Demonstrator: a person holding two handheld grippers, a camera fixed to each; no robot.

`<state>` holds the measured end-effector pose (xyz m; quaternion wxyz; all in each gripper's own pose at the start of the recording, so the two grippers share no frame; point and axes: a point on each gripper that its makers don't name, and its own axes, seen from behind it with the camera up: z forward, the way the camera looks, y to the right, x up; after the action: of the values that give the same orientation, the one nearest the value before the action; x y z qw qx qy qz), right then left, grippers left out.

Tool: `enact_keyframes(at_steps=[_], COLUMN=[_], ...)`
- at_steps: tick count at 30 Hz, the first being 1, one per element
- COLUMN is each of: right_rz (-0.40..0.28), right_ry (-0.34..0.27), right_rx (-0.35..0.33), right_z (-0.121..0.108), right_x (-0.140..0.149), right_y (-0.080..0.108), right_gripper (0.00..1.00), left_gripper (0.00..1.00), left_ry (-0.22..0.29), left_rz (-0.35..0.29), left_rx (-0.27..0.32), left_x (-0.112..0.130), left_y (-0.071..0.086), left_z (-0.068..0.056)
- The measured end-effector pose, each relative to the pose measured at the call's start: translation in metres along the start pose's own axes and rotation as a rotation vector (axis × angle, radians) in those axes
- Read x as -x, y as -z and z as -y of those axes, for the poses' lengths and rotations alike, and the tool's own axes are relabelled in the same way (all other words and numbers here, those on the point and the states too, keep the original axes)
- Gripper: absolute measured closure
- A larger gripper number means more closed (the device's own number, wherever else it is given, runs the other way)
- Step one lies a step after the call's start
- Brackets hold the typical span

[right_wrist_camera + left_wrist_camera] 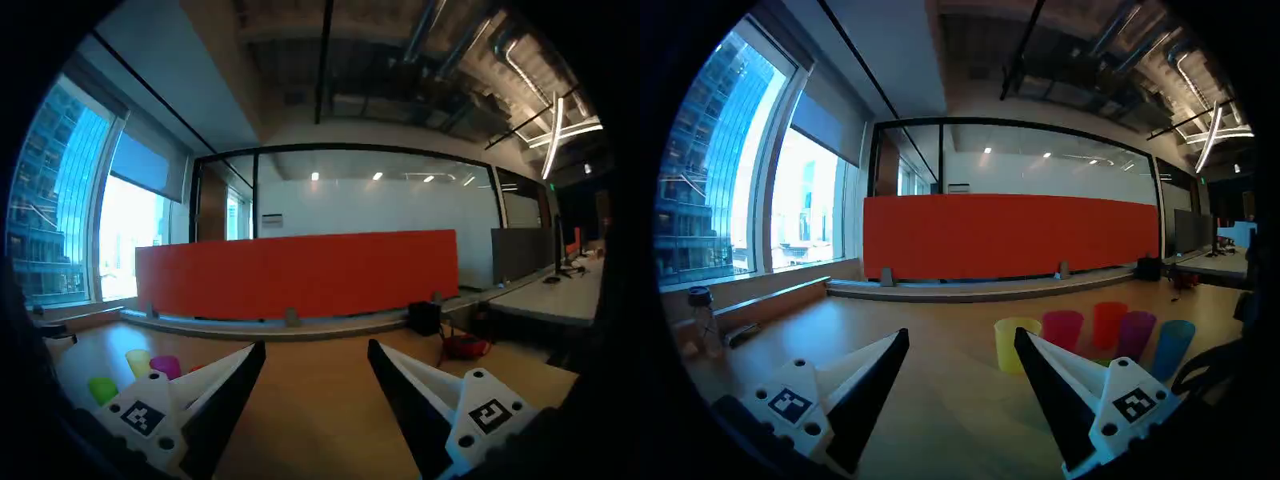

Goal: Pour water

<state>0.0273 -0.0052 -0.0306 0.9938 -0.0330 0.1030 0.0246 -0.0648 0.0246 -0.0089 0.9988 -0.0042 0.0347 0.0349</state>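
Five cups stand close together on the wooden tabletop (960, 416) just ahead of our left gripper (960, 332): a yellow cup (1010, 340), a pink cup (1062, 328), a red cup (1109, 320), a purple cup (1136, 332) and a blue cup (1171, 344). We hold its fingers (868, 376) wide apart, gripping nothing. Far left, by the window (720, 176), sits a clear bottle (702, 320) with a dark cap. Our right gripper (315, 345) is likewise spread and empty, with a green cup (102, 390) off to its left.

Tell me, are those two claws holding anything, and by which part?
Nothing is held. The left gripper and the right gripper are both open and empty; the coloured cups stand farther off, untouched.
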Motion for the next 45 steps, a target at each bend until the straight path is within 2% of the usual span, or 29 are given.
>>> enact_keyframes(at_steps=[21, 45], right_rz=[0.002, -0.018], right_ry=[-0.020, -0.001], right_rx=[0.005, -0.008], right_z=[-0.0040, -0.0017], right_x=[0.0036, 0.0000], right_y=[0.0012, 0.0033], right_gripper=[0.01, 0.01], left_gripper=[0.02, 0.02], left_ry=[0.003, 0.000], left_rz=[0.022, 0.024], left_rx=[0.000, 0.001], left_x=[0.0093, 0.0100], left_y=[-0.0015, -0.0020], left_z=[0.0007, 0.0025])
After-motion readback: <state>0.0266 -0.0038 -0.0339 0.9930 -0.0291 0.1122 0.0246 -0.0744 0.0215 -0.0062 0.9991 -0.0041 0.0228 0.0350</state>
